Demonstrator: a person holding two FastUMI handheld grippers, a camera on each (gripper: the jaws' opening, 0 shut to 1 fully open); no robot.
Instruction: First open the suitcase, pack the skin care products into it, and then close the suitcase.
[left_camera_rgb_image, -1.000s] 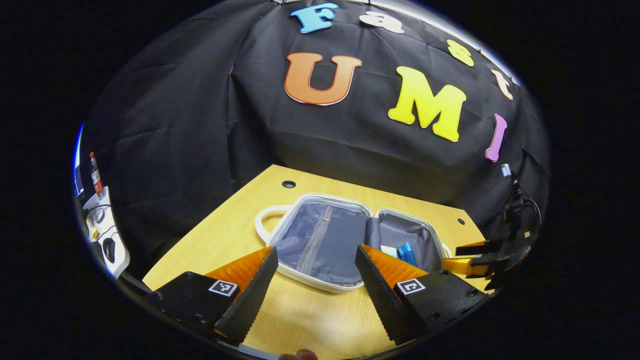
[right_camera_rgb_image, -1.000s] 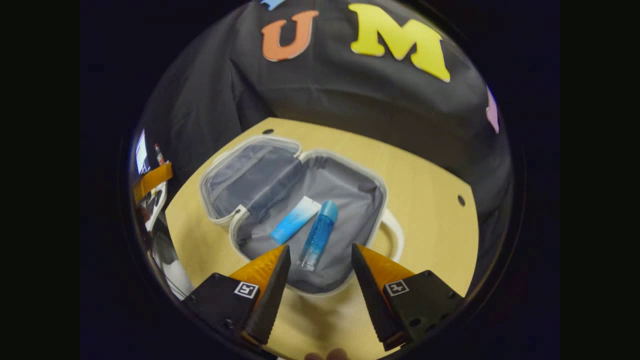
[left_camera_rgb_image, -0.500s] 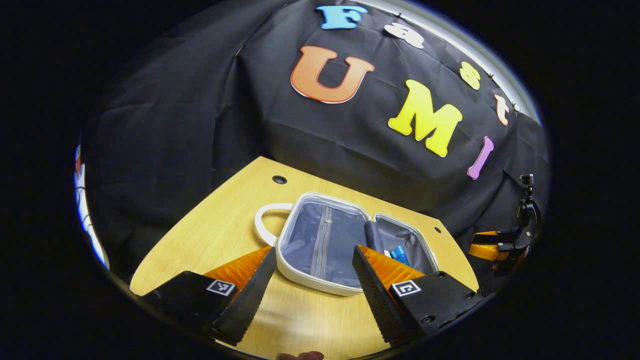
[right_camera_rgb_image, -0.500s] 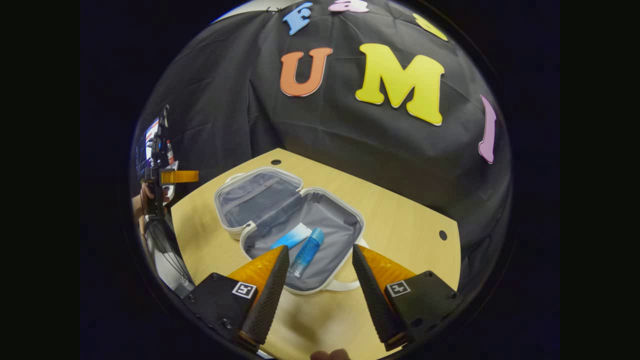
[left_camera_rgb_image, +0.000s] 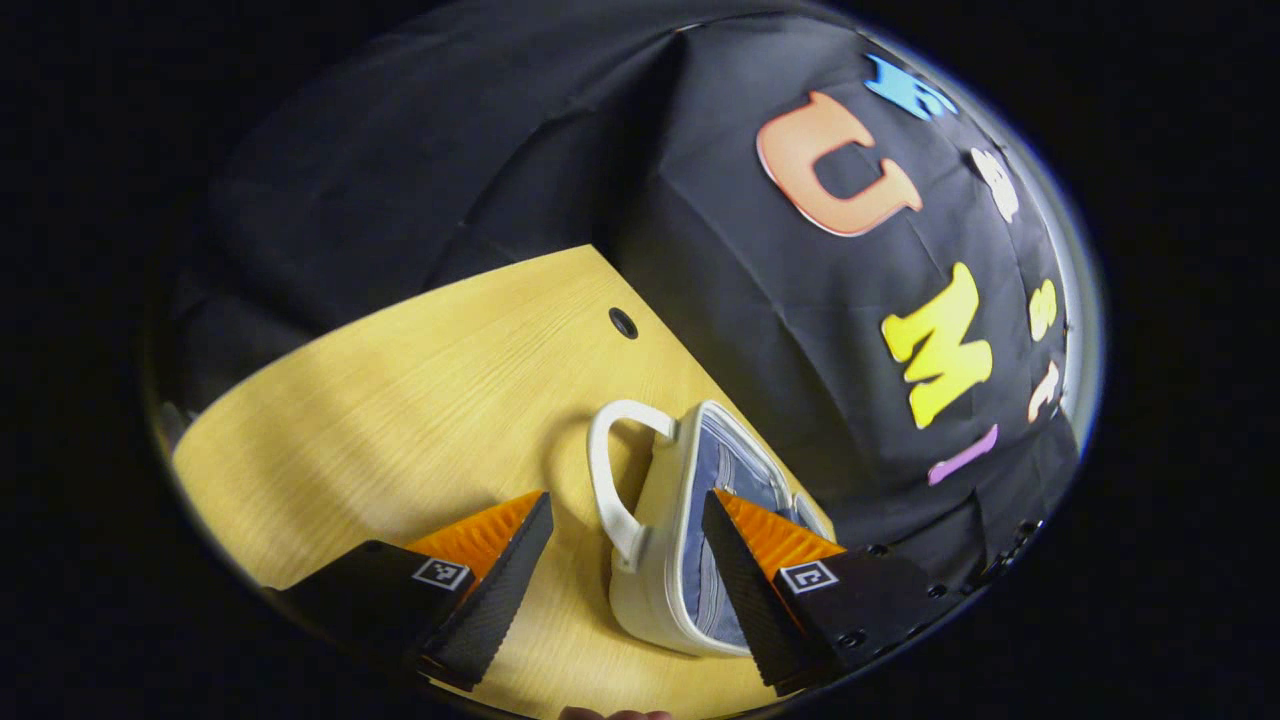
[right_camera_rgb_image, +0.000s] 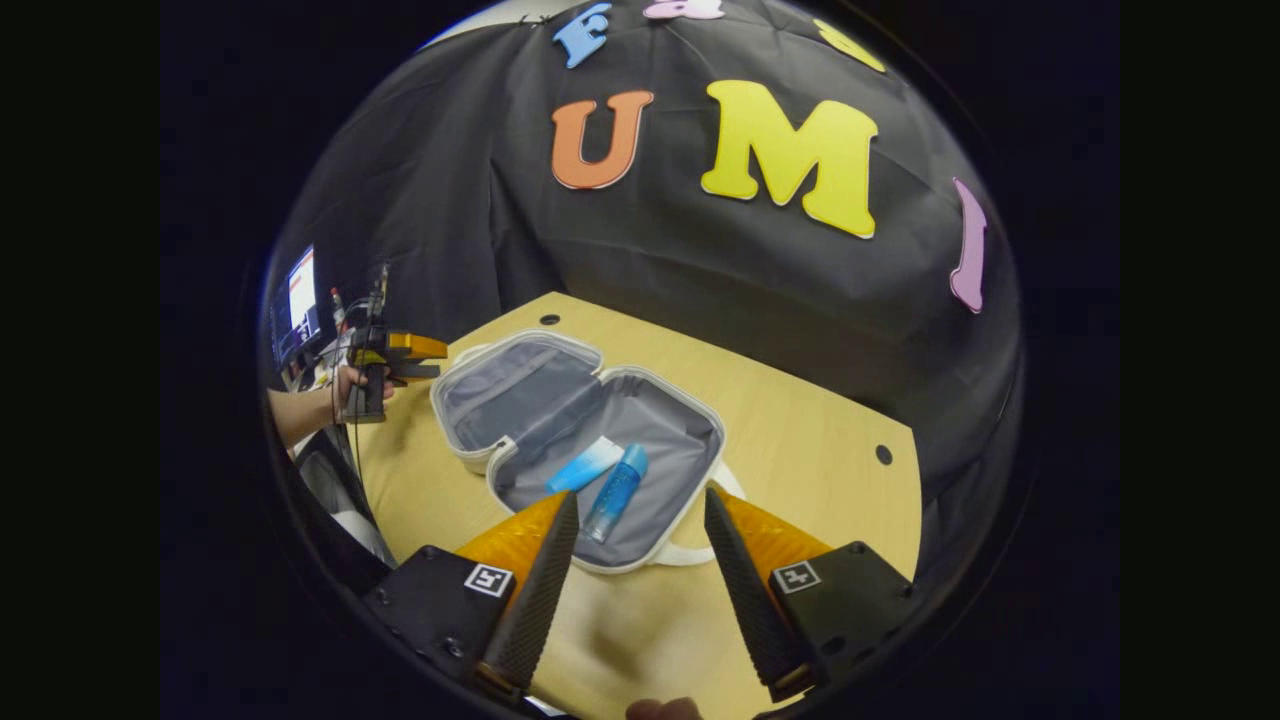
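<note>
The suitcase lies open on the tabletop, with a blue tube and blue bottle inside the near half. Left claw is wide open and empty, low beside the lid half's rim and white handle; right claw is open, empty, held back. Risks, as I judge them: the lid slipping off a shallow pinch, or the light case skidding when pushed.

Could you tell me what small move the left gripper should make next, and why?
Probably ease the open left gripper onto the suitcase lid by its white handle, ready to fold it shut: the tube and bottle already lie inside, and the case lies open.
</note>
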